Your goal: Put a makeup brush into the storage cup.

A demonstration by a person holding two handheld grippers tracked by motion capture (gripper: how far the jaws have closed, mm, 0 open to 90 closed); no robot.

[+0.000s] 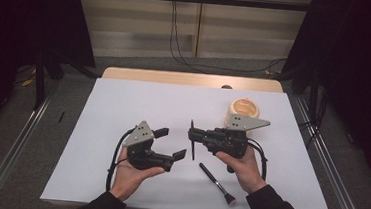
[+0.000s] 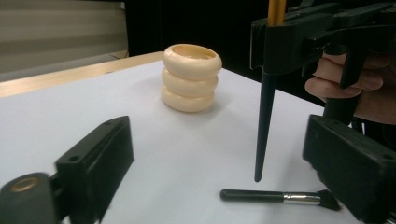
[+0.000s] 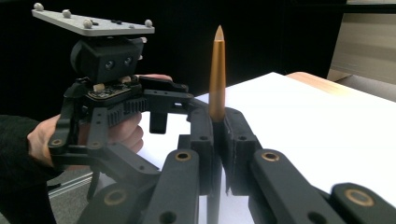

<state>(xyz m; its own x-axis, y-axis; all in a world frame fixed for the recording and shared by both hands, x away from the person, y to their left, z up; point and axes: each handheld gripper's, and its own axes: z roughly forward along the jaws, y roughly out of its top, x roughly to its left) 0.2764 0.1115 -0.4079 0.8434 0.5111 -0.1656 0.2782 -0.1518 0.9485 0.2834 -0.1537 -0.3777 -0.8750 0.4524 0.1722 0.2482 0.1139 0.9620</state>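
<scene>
My right gripper (image 1: 192, 135) is shut on a slim pointed stick (image 1: 191, 139), gold at one end (image 3: 217, 70) and black at the other (image 2: 264, 121). It holds the stick upright above the white table, black tip down. My left gripper (image 1: 170, 143) stands open just left of it, with nothing between its wide jaws (image 2: 224, 163). A black makeup brush (image 1: 216, 183) with a silver collar (image 2: 280, 196) lies flat on the table below the stick. A cream ribbed holder (image 1: 243, 109) stands upright behind the right gripper, hollow on top (image 2: 191, 77).
The white table top (image 1: 138, 101) lies over a wooden table whose far edge (image 1: 190, 79) shows. Metal rails run along both sides on the floor. Dark curtains hang at left and right, and cables run down the back wall.
</scene>
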